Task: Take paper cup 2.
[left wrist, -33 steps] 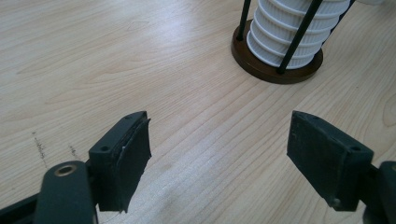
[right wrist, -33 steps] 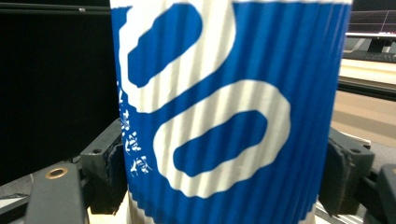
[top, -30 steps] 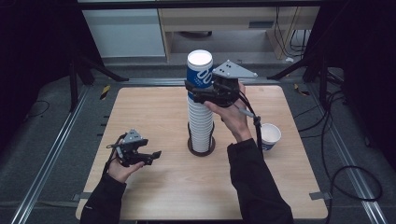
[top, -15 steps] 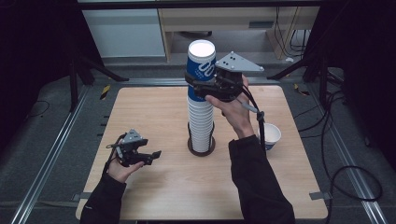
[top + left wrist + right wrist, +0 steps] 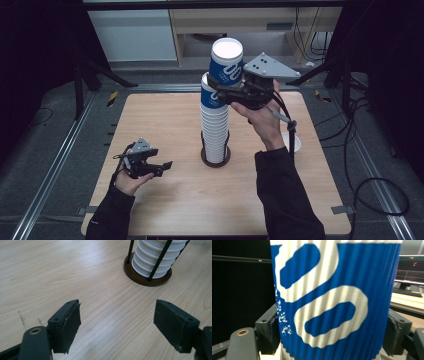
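A blue and white ribbed paper cup [image 5: 226, 62] [image 5: 337, 297] is lifted just clear of a tall stack of the same cups [image 5: 215, 135] [image 5: 155, 262]. My right gripper [image 5: 227, 89] [image 5: 334, 336] is shut on the cup's sides, one pad [image 5: 270, 332] at each flank. The stack stands in a round brown holder [image 5: 216, 161] [image 5: 147, 280] with thin black rods, mid table. My left gripper [image 5: 163, 168] [image 5: 117, 320] rests low at the front left of the stack, open, with bare wood between its pads.
A single white cup [image 5: 296, 143] stands on the wooden table [image 5: 165, 120] at the right, partly behind the right hand. Metal rails run along both sides of the table. A shelf unit and cables lie beyond the far edge.
The right gripper has risen with the cup, drawing it up off the stack's top and slightly to the right. The left gripper has stayed where it was.
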`<state>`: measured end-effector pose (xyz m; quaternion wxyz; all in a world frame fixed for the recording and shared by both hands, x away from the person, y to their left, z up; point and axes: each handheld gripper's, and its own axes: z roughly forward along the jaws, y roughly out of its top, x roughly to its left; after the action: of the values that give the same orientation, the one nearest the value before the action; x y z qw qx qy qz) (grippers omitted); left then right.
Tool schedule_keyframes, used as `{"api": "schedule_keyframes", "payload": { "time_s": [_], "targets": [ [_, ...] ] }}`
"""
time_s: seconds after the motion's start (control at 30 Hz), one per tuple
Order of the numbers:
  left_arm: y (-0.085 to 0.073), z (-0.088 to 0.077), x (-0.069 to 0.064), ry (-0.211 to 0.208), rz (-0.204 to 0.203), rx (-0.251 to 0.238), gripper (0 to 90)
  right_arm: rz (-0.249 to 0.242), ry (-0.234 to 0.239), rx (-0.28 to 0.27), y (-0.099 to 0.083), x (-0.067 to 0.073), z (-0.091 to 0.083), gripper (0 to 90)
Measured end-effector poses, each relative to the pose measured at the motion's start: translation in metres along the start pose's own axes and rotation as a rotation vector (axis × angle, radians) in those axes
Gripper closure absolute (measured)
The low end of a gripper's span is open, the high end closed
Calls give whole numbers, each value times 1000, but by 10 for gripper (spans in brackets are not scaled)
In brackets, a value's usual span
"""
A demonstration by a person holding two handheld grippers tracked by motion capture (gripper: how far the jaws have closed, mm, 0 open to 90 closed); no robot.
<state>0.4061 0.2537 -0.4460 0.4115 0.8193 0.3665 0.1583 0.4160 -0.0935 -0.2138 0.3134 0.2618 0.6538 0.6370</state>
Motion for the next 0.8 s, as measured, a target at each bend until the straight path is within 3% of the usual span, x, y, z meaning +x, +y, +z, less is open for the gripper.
{"api": "schedule_keyframes", "payload": {
  "time_s": [0.43,0.8],
  "targets": [
    [1,0,-2,-5,6,4,209,-4,-35,50,-23,-19,-48,200],
    [2,-1,-4,-10,9,-2,209,31,-33,113,-59,-30,-65,200]
  ]
}}
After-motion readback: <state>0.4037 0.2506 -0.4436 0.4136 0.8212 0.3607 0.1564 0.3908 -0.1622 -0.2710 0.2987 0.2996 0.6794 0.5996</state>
